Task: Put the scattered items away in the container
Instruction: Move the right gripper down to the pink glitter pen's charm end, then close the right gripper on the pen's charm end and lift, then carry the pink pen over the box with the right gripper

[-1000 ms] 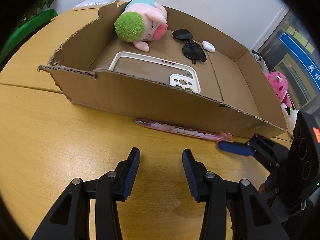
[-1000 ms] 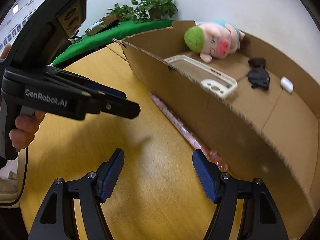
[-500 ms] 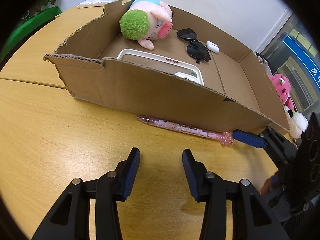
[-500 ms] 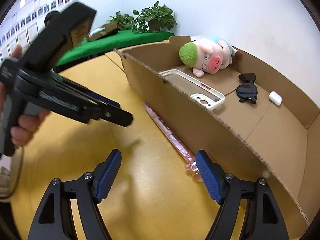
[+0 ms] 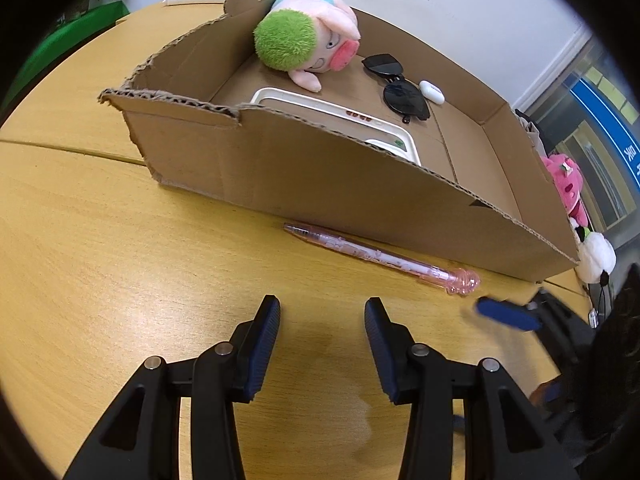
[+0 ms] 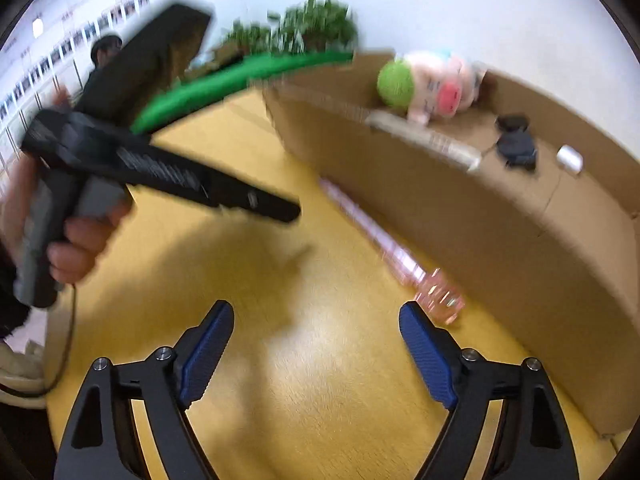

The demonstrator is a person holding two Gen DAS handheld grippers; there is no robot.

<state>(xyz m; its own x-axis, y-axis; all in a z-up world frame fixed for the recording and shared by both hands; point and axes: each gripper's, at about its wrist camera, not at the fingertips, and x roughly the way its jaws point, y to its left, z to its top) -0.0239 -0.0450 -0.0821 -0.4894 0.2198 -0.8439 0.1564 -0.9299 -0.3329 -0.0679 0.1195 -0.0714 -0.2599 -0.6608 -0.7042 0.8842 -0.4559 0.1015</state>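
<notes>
A pink pen [image 5: 380, 258] lies on the wooden table against the near wall of the cardboard box [image 5: 320, 176]; it also shows in the right wrist view [image 6: 384, 240]. The box [image 6: 460, 208] holds a plush pig [image 5: 308, 40], a white phone case [image 5: 340, 120], black sunglasses [image 5: 400, 84] and a white earbud case [image 5: 432, 91]. My left gripper [image 5: 322, 312] is open and empty, a short way in front of the pen's middle. My right gripper [image 6: 316, 320] is open and empty, its right finger [image 6: 424, 344] just short of the pen's decorated end.
Pink and white plush toys [image 5: 568, 188] lie beyond the box's right end. A green surface with plants [image 6: 248, 76] stands past the table's far left. The left hand-held gripper [image 6: 160, 168] crosses the right wrist view above the table.
Both grippers have drawn back from the box, so the pen and box sit farther off. The right gripper's finger moved away from the pen's end. The right view is now motion-blurred.
</notes>
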